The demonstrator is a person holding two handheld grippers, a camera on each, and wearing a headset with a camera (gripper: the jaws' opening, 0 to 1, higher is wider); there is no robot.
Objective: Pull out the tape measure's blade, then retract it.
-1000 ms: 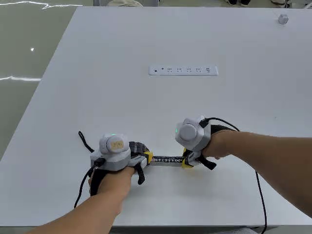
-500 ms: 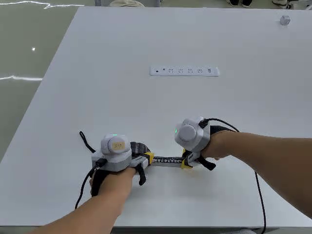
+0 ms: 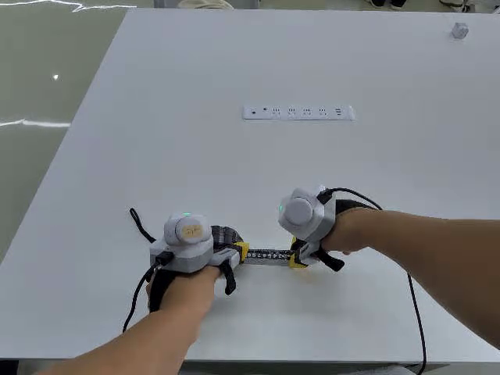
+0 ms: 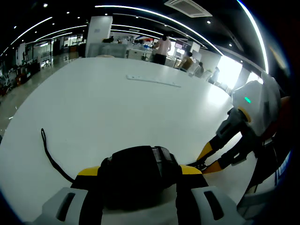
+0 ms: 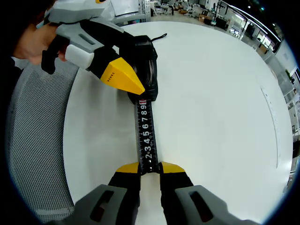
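Observation:
The black tape measure case [image 3: 225, 237] rests on the white table [image 3: 234, 156], and my left gripper [image 3: 234, 251] is shut on it. In the left gripper view the case [image 4: 139, 180] sits between the yellow-tipped jaws of the left gripper [image 4: 140, 172]. A short stretch of blade [image 3: 267, 255] runs from the case to my right gripper [image 3: 295, 258], which is shut on the blade's tip. In the right gripper view the numbered blade [image 5: 145, 136] leads from the right gripper [image 5: 150, 168] up to the case [image 5: 146, 61]. The case's black lanyard [image 3: 141, 225] trails left.
A white power strip [image 3: 298, 112] lies across the middle of the table, and a small grey object [image 3: 459, 30] sits at the far right corner. The table's front edge [image 3: 312, 362] runs just below both hands. A mesh chair back [image 5: 33, 140] stands beside the table.
The two grippers stand slightly closer together and the exposed blade looks a little shorter. The head camera has shifted a little.

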